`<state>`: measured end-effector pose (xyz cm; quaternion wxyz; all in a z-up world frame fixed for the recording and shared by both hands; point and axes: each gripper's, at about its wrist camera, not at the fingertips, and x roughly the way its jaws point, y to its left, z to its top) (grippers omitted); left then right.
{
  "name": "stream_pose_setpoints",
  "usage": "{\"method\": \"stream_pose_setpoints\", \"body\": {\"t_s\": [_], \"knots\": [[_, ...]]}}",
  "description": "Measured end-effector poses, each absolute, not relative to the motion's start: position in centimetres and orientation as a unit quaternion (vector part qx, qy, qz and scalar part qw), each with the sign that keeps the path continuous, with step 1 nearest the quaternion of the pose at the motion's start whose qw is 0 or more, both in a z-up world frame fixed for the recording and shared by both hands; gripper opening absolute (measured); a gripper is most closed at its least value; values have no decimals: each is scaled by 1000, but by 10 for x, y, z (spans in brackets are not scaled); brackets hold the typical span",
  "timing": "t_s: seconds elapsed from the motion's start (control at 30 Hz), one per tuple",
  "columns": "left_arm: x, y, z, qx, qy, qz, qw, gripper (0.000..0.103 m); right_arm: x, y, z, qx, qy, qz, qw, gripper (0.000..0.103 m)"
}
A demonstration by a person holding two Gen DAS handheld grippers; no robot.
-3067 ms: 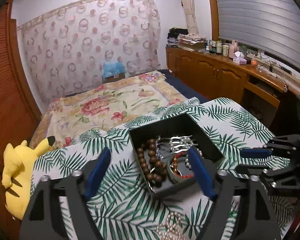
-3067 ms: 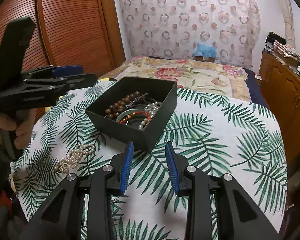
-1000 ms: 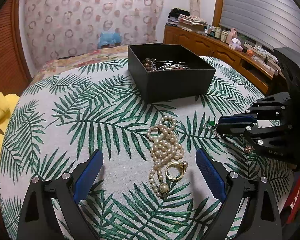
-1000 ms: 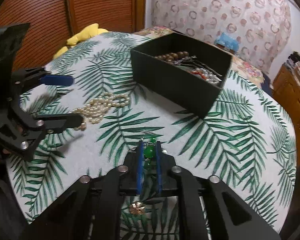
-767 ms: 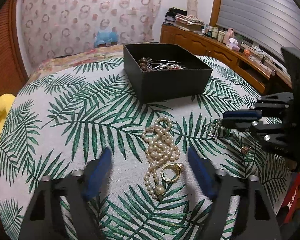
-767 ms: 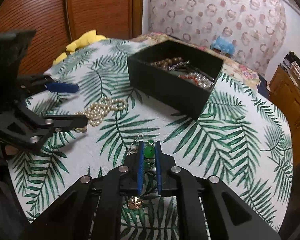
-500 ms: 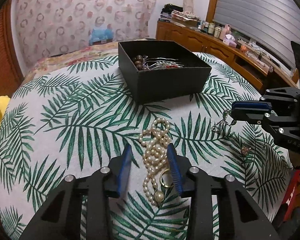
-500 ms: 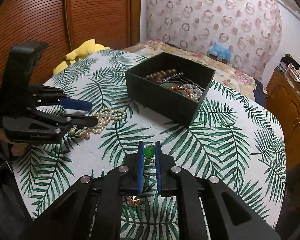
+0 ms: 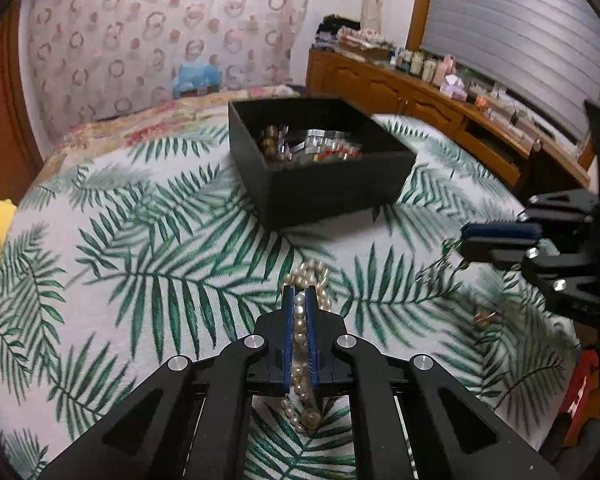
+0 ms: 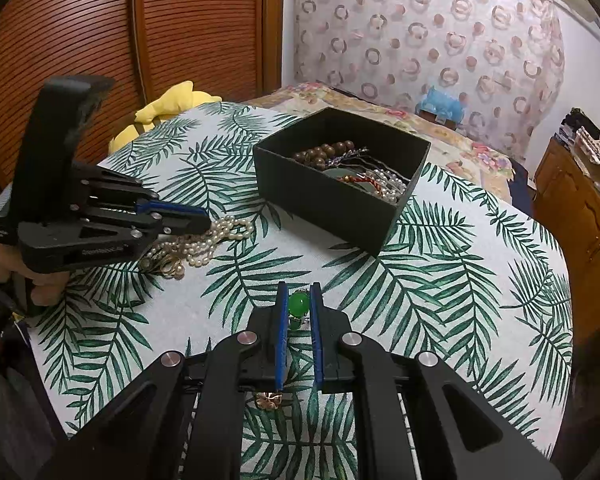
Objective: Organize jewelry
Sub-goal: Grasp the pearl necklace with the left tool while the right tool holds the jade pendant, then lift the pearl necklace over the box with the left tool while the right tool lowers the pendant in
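- Left gripper (image 9: 300, 300), lower centre of the left wrist view: jaws just closed down onto the pearl necklace (image 9: 300, 320), blue pads pressed against a strand running lengthwise between them.
- Necklace loops beyond the fingertips toward the centre of the frame; remaining strand and a gold ring (image 9: 311, 414) hanging below the pads near the bottom edge.
- Same grip at left of the right wrist view: left gripper (image 10: 204, 220) side-on, pearl necklace (image 10: 204, 244) trailing from its tips onto the tablecloth (image 10: 440, 280), hand (image 10: 40, 280) on the handle at the left edge.
- Right gripper (image 10: 299, 300), lower centre of the right wrist view: jaws narrow, clamped on a green-stone earring (image 10: 299, 305) seated between the pads close to the fingertips.
- Small gold flower-shaped piece (image 10: 269, 399) on the cloth beneath the right gripper, near the bottom of the frame.
- Black box (image 10: 332, 208), upper centre of both views, open, containing brown beads (image 10: 324, 152) and other jewelry; well apart from both grippers.
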<state>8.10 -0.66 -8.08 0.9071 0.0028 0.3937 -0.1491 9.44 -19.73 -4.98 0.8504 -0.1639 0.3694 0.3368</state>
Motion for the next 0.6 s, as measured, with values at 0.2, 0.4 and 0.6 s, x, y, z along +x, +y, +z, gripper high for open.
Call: {"method": "stream_pose_setpoints", "body": {"t_s": [0.2, 0.4, 0.6], "knots": [[71, -5, -42, -1, 350, -153, 924, 5, 94, -199, -34, -160, 353, 338, 858, 12], [67, -2, -11, -4, 318, -154, 936, 5, 95, -200, -17, -156, 337, 339, 865, 12], [68, -1, 21, -3, 287, -155, 945, 5, 101, -198, 1, -157, 321, 339, 870, 12]]}}
